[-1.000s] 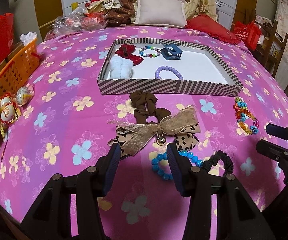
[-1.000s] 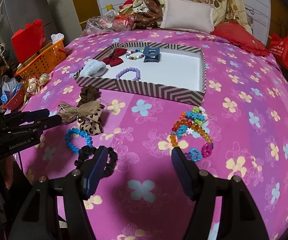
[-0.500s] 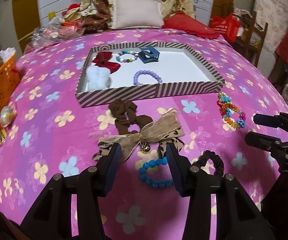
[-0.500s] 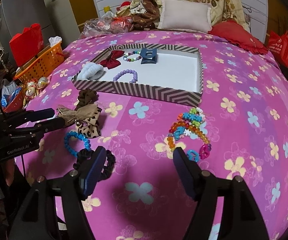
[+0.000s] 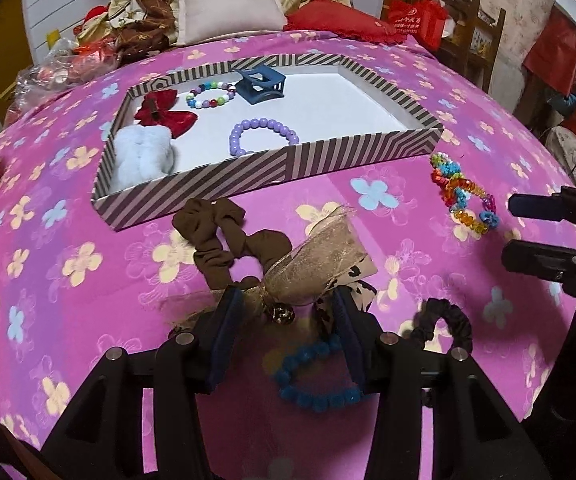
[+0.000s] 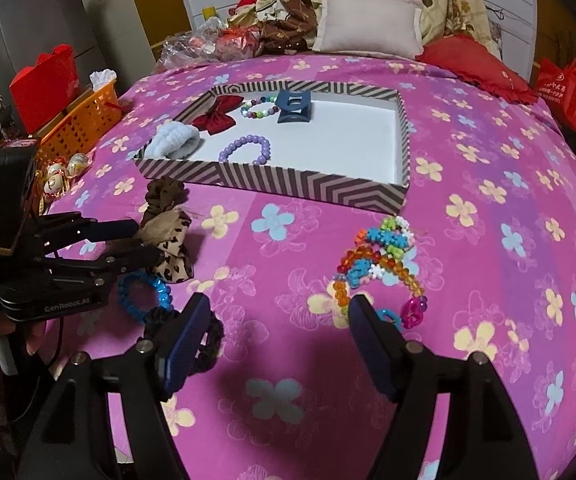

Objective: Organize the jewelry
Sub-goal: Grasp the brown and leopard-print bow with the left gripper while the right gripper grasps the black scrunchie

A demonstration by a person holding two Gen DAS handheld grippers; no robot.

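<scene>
so in the striped box [image 5: 327, 160]: two bead bracelets, one red bow [image 5: 164, 114], one blue claw clip [image 5: 262, 85], one fluffy scrunchie [image 5: 142, 156]

Ahead of the left gripper [image 5: 286, 312], its closing jaws straddle the knot of the bow [image 5: 319, 264] without yet pressing on it. The scrunchie [image 5: 224, 236] lies just beyond the bow, touching it — and the striped tray [image 5: 327, 160] sits farther ahead. Below the jaws, nearer the claw, lies the beaded bracelet [image 5: 315, 384]; to its right, the small hair tie [image 5: 443, 324]. Further right and ahead lies the bead tangle [image 5: 463, 192], near the tray's corner — just left of the right gripper [image 6: 280, 332], whose jaws stand wide.
</scene>
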